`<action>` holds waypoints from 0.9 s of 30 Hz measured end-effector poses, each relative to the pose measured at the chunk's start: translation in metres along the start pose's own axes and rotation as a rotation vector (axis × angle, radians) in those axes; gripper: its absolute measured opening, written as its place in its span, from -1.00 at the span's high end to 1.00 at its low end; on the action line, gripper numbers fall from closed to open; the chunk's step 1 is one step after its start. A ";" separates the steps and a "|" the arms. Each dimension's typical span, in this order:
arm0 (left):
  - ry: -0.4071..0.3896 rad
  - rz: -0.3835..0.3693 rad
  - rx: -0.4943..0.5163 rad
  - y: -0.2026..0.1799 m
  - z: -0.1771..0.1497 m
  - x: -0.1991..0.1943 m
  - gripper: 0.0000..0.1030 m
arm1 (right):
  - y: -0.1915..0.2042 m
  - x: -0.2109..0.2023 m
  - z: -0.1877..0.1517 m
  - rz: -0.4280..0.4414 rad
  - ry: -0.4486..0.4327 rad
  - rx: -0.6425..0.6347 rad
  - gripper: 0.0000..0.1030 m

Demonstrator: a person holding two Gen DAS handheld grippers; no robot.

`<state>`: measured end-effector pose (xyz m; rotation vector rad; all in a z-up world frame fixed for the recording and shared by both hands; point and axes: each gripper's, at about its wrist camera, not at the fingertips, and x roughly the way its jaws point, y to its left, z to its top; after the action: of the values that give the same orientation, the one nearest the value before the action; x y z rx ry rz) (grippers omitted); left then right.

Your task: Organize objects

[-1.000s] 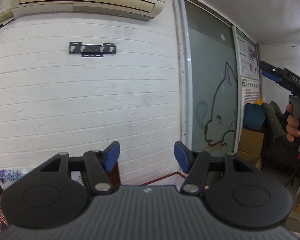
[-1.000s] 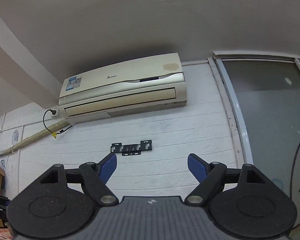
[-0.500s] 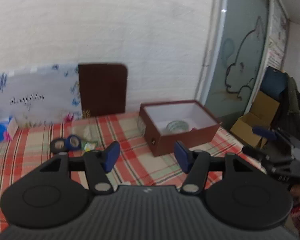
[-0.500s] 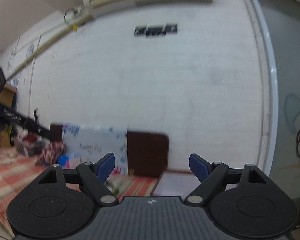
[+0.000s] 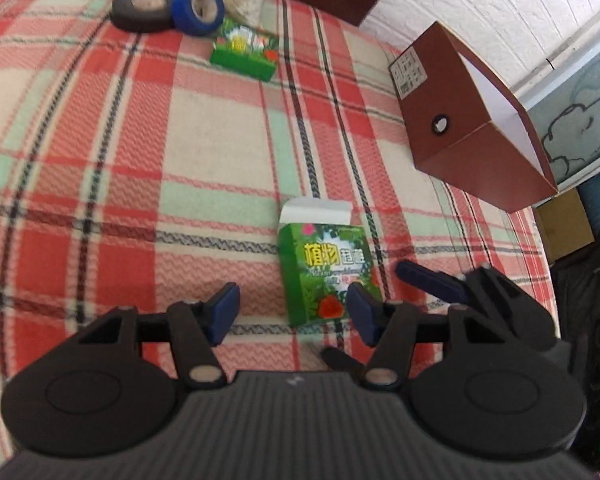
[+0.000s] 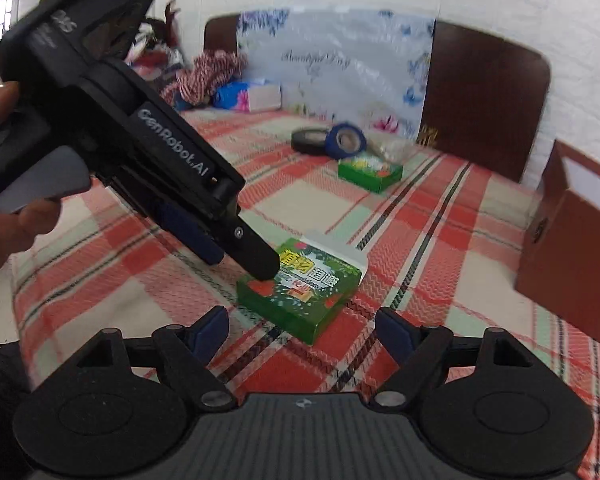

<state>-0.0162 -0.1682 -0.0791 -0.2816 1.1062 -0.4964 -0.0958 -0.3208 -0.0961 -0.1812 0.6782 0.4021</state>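
A green carton (image 5: 327, 270) with an open white flap lies flat on the plaid cloth; it also shows in the right wrist view (image 6: 300, 286). My left gripper (image 5: 294, 312) is open, just above the carton's near end; in the right wrist view its fingers (image 6: 256, 256) hover over the carton. My right gripper (image 6: 302, 330) is open and empty, just short of the carton. A brown open box (image 5: 472, 120) stands to the right (image 6: 572, 248). A second green carton (image 5: 245, 53), a black tape roll (image 5: 142, 10) and a blue tape roll (image 5: 198, 8) lie farther back.
A dark chair back (image 6: 484, 100) and a floral board (image 6: 336, 68) stand against the white wall behind the table. Cloth and packets (image 6: 228, 88) are piled at the far left. Cardboard boxes (image 5: 564, 224) sit off the table's right edge.
Both grippers have swung down from facing the wall and air conditioner to the table. They now sit close over the green carton, still open.
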 end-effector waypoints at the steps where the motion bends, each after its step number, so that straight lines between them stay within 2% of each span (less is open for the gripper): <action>1: -0.009 -0.009 0.012 -0.002 0.001 0.002 -0.18 | -0.003 0.007 -0.001 0.011 0.029 0.020 -0.59; 2: -0.015 -0.010 0.027 -0.004 0.003 0.005 -0.18 | -0.006 0.011 0.000 0.027 0.022 0.040 -0.69; 3: -0.019 -0.011 0.039 -0.005 0.005 0.008 -0.15 | -0.007 0.013 0.001 0.042 0.016 0.051 -0.72; 4: -0.027 -0.011 0.046 -0.006 0.006 0.010 0.05 | -0.005 0.015 0.002 0.047 0.012 0.047 -0.71; 5: -0.020 -0.026 0.049 -0.006 0.008 0.012 0.18 | -0.002 0.015 0.002 0.055 0.003 0.037 -0.57; 7: -0.005 -0.030 0.016 -0.008 0.013 0.013 0.23 | 0.002 0.013 0.004 0.050 -0.014 0.030 -0.51; 8: -0.003 -0.024 0.028 -0.013 0.017 0.011 0.24 | 0.003 0.010 0.003 0.041 -0.028 0.029 -0.51; 9: -0.010 -0.021 0.058 -0.021 0.020 0.008 0.35 | 0.002 0.006 0.002 0.023 -0.046 0.034 -0.51; 12: -0.056 -0.058 0.145 -0.055 0.035 -0.006 0.37 | -0.004 -0.022 0.004 -0.080 -0.139 0.016 -0.50; 15: -0.142 -0.102 0.266 -0.105 0.056 -0.020 0.33 | -0.021 -0.058 0.014 -0.220 -0.269 0.001 -0.50; 18: -0.196 -0.172 0.373 -0.159 0.082 -0.021 0.35 | -0.053 -0.088 0.025 -0.365 -0.382 0.018 -0.51; 19: -0.187 -0.226 0.395 -0.176 0.091 -0.017 0.35 | -0.067 -0.095 0.029 -0.385 -0.403 0.035 -0.40; 20: -0.174 -0.275 0.419 -0.190 0.098 -0.010 0.36 | -0.080 -0.099 0.032 -0.398 -0.416 0.059 -0.33; 21: -0.173 -0.292 0.444 -0.203 0.103 -0.003 0.38 | -0.090 -0.102 0.034 -0.415 -0.432 0.077 -0.25; 24: -0.203 -0.237 0.495 -0.231 0.115 0.023 0.38 | -0.111 -0.090 0.035 -0.492 -0.402 0.073 -0.28; 26: -0.182 -0.231 0.465 -0.233 0.125 0.042 0.38 | -0.124 -0.079 0.029 -0.508 -0.371 0.101 -0.21; 27: -0.170 -0.218 0.443 -0.232 0.130 0.051 0.38 | -0.130 -0.075 0.026 -0.509 -0.356 0.128 -0.24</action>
<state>0.0635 -0.3967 0.0419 -0.0527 0.7786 -0.8784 -0.0793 -0.4533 -0.0238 -0.1495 0.2870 -0.0991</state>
